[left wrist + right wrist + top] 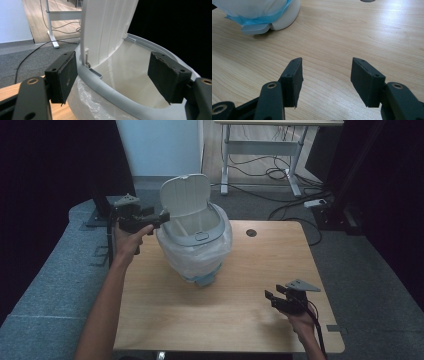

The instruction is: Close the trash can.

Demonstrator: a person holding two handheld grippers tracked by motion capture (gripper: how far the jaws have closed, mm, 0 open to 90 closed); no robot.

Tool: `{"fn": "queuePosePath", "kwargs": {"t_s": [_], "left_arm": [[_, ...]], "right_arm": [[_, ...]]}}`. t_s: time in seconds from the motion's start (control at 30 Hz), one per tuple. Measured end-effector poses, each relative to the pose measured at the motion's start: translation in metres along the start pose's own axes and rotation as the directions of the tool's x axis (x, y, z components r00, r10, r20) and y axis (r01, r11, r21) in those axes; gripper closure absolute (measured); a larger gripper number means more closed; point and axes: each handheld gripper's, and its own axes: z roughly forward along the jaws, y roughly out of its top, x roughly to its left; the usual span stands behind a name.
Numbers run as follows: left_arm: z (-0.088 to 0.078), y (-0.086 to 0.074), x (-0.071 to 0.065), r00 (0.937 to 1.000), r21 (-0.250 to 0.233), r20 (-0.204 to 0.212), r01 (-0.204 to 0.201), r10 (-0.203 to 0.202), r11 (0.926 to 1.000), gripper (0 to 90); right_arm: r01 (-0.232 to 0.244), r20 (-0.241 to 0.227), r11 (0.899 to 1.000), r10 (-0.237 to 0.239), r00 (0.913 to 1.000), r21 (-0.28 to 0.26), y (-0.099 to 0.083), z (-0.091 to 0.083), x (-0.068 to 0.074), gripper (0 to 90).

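High view: I am looking down on a light wooden bench (235, 320) with a small white plastic pedal bin (196, 242) standing on its far left part. The bin's hinged lid (185, 194) is standing upright, and a clear plastic liner bag (222, 237) is draped over its grey rim (212, 232). I am holding the left gripper (162, 216) at the bin's left side, level with the rim, near the base of the raised lid. The right gripper (272, 292) is sitting low over the bench's near right corner, well apart from the bin.

Left gripper view: the two black padded fingers (63, 76) are standing wide apart and gripping nothing. The grey rim (105, 87) and the lid hinge are lying between them; I cannot tell whether the left finger is touching the rim. The bin's inside is showing pale liner.

Right gripper view: the fingers (293, 80) are spread wide and empty, pointing across bare wood. The bin's base, with a blue band and a grey foot pedal (255, 28), is showing at the upper left.
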Motion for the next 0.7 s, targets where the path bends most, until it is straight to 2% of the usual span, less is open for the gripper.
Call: {"fn": "queuePosePath", "kwargs": {"t_s": [0.27,0.4,0.7], "left_arm": [[0.01,0.004,0.008,1.0,-0.003,-0.002,-0.005,0.005,1.0,23.8],[0.017,0.004,0.014,0.9998,-0.014,0.01,0.015,-0.015,0.9998,24.0],[0.028,0.003,0.023,0.9994,-0.016,0.02,0.027,-0.027,0.9995,24.0]], "right_arm": [[-0.002,0.0,1.0,0.002,1.0,0.002,0.0,0.001,0.0,43.0],[0.001,0.001,1.0,-0.001,1.0,0.006,-0.001,0.002,-0.001,42.9],[0.003,-0.003,1.0,-0.003,1.0,0.01,0.0,0.003,0.0,42.8]]}}
